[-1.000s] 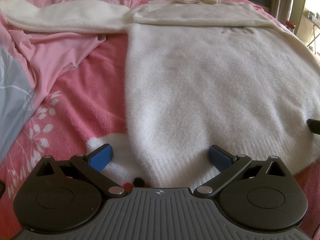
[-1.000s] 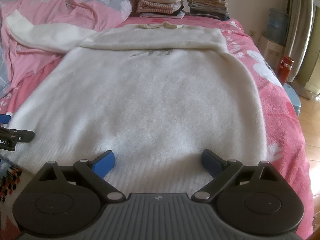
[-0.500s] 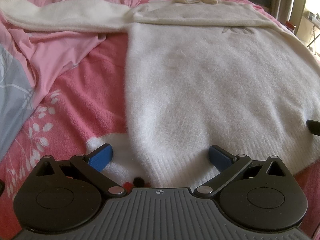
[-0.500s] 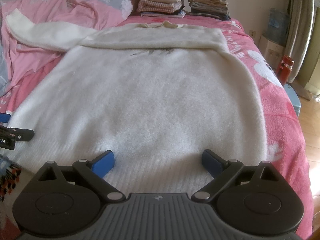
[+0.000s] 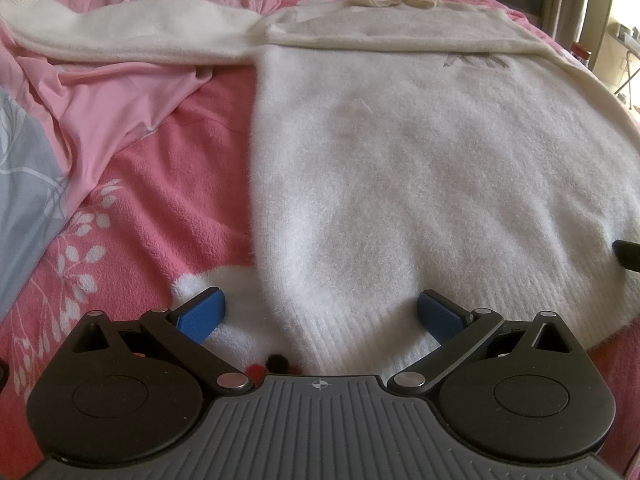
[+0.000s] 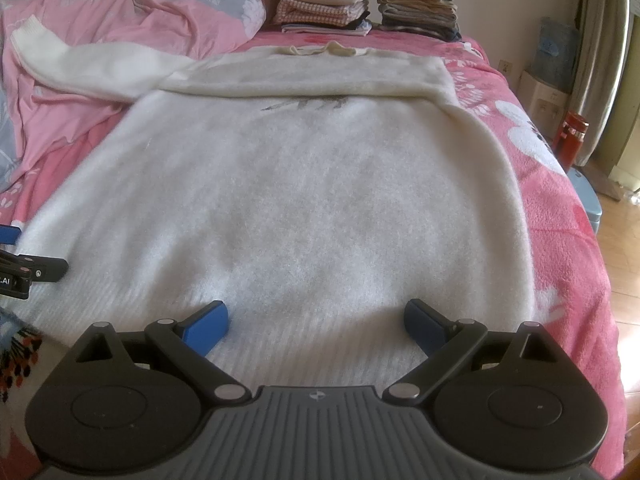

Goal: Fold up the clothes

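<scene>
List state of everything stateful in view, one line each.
left tool: open, at the sweater's hem corner, gripping nothing.
right tool: open, over the hem, gripping nothing.
white sweater: spread flat on the bed, one sleeve folded across the chest.
other sleeve: stretched out, unfolded, on the quilt.
pink quilt: crumpled.
clothes stacks: folded, two piles.
red bottle: upright, capped.

The right gripper [image 6: 316, 322] has eased slightly back or up along the hem, so the white sweater [image 6: 280, 200] sits a little lower in its view and the folded stacks [image 6: 364, 8] at the headboard show more fully. The left gripper [image 5: 320, 312] shows almost no shift, perhaps a slight drift. No fold or crease of the sweater appears altered.
</scene>
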Motion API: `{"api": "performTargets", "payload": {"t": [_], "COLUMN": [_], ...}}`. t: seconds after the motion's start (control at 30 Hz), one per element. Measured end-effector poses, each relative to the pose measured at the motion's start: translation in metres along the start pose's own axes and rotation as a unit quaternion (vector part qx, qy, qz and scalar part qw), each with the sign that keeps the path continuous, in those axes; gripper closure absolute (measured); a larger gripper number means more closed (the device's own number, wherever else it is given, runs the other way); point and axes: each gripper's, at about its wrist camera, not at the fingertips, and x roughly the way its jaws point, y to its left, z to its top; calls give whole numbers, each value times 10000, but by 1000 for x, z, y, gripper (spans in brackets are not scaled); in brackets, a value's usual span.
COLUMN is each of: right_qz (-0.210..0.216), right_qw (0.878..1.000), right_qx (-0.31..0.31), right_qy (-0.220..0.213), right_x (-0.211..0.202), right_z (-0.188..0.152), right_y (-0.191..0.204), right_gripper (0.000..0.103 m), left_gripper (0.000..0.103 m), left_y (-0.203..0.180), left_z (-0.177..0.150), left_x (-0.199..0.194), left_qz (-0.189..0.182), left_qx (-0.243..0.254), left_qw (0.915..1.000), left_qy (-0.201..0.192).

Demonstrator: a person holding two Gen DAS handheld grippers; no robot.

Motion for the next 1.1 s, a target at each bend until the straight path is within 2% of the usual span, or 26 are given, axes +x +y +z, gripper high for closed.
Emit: {"api": "performTargets", "payload": {"t": [1.1], "right_qz": [0], "right_qw": [10000], "right_qx": [-28], "right_qy": [43], "right_x": [2], "right_z": [1], "right_y": [1], "right_gripper": [5], "left_gripper": [0], "left_y": [4], "left_z": [-1], "left_x": [0], "left_qz": [-93], "left_qx": [-11], "left_qw": [9999], "left_qy": [-65]}}
